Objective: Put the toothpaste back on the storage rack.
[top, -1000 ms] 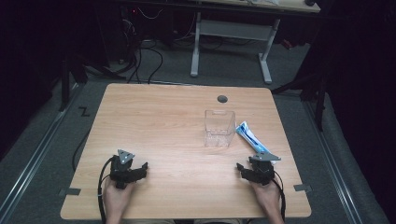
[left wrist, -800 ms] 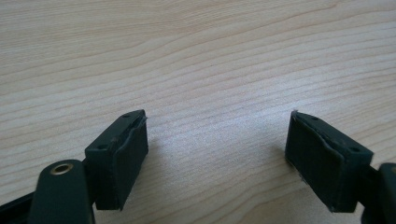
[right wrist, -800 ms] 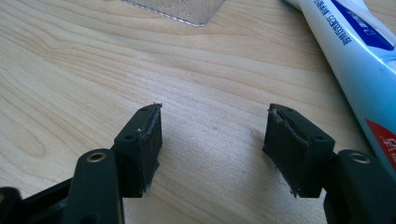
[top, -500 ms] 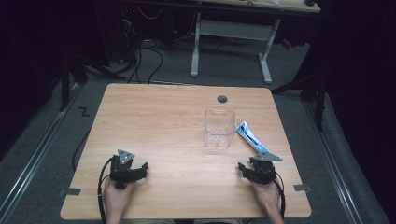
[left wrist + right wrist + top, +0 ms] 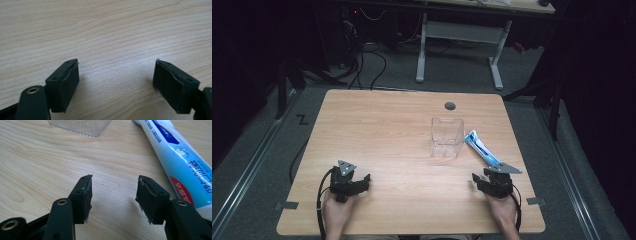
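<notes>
While the right gripper [image 5: 486, 179] is sitting near the front right corner of the table [image 5: 387, 130], its two black fingers [image 5: 83, 195] are standing apart with only bare wood between them, and they have just been closing a little. They are not holding or pinching anything. A white and blue toothpaste tube [image 5: 482, 148] is lying just beside this gripper, near the right edge of the table, and it is slanting from the back toward the front. In the right gripper view the tube [image 5: 180, 157] is passing close by the right finger, but I cannot tell if it is touching it. A clear plastic box [image 5: 446, 137] is standing just beside the tube, a bit closer to the middle of the table, with its open top facing up. The left gripper [image 5: 358, 181] is resting near the front left corner of the table, well apart from the tube and the box. Its fingers [image 5: 67, 82] are spread wide, and nothing is sitting between them but bare wood.
</notes>
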Demonstrator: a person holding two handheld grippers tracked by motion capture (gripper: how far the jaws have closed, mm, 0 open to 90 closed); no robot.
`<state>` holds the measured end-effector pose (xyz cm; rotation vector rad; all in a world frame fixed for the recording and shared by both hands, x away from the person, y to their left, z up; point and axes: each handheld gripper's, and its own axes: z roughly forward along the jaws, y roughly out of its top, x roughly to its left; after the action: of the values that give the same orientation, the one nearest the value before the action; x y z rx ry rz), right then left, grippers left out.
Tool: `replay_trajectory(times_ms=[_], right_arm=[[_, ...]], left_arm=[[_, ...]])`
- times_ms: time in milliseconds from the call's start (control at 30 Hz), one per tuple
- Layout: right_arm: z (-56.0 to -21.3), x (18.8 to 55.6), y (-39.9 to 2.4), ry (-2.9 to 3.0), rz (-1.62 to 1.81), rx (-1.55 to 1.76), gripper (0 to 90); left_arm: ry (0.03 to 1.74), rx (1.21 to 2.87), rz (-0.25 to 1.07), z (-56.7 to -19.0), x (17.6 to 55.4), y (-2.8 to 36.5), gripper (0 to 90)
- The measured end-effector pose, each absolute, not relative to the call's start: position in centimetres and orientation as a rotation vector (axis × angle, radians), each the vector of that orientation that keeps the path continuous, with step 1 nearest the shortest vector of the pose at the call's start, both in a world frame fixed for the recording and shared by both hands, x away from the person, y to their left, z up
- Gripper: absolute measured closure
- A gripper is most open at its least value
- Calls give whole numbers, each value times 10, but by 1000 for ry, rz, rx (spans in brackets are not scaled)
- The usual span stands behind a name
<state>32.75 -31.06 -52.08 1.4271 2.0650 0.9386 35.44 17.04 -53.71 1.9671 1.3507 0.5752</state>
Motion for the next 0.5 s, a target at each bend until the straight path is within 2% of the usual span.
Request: replay_trajectory(times_ms=[500], right_arm=[[-504,324,-324,2040,964,1422,516]], left_arm=[[1350,1967,576,-537,354,170,216]])
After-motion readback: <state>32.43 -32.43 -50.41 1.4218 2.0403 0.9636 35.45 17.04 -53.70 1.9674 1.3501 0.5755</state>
